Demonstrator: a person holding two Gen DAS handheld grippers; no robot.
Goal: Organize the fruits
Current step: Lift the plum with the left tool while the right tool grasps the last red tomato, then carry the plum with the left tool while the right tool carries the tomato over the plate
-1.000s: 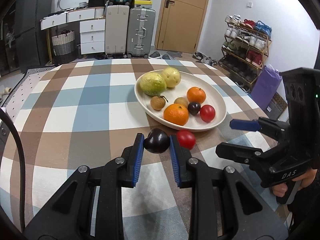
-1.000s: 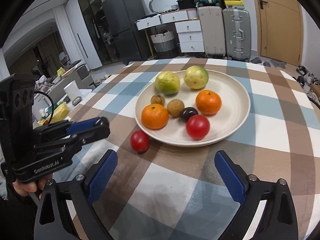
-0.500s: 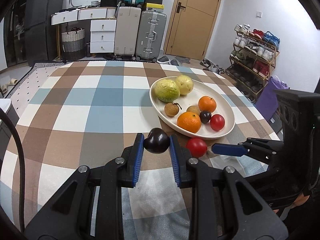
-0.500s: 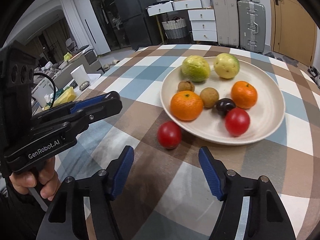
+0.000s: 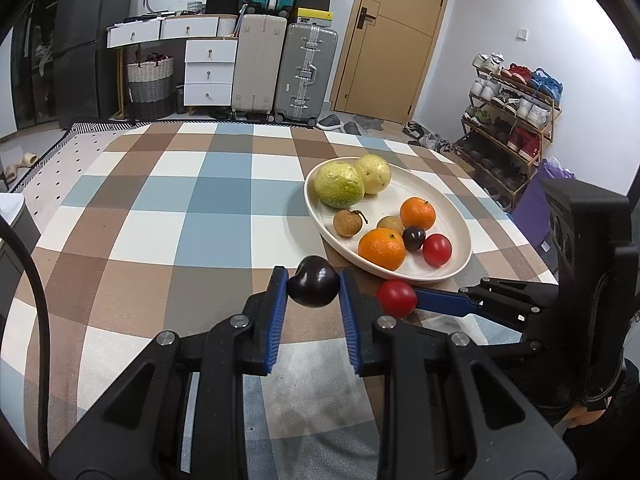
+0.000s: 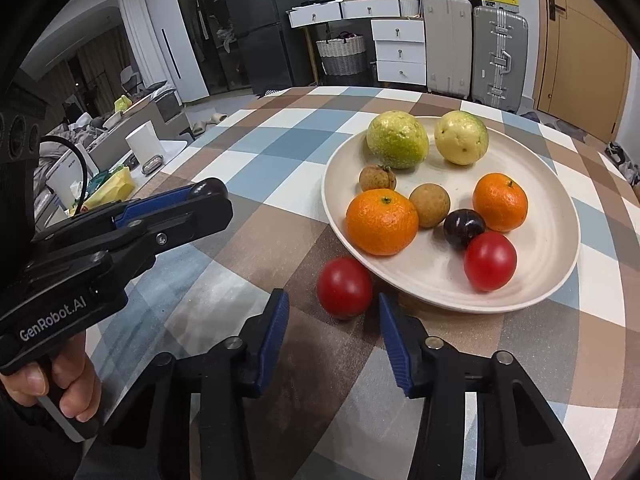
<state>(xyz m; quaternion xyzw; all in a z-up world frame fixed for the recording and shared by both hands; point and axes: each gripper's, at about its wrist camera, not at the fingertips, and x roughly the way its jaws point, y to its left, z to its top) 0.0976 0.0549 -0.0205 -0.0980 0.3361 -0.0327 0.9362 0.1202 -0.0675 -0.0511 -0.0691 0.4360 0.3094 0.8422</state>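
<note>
Tomato (image 5: 396, 298) lay on the table (image 5: 168, 216) beside the plate (image 5: 460, 216); left gripper (image 5: 313, 289) pinched a plum (image 5: 314, 286) that could squirt free. Right gripper (image 6: 331, 312) had just been narrowing around the tomato (image 6: 345, 287), pads apparently not touching; an off-centre squeeze could roll it into the plate (image 6: 560, 216).

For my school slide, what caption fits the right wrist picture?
Right gripper, jaws just closing, straddles a red tomato beside the fruit plate; left gripper holds a dark plum.

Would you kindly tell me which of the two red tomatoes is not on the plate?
The red tomato lying on the checked tablecloth, just outside the cream plate's near rim; the other sits inside.
</note>
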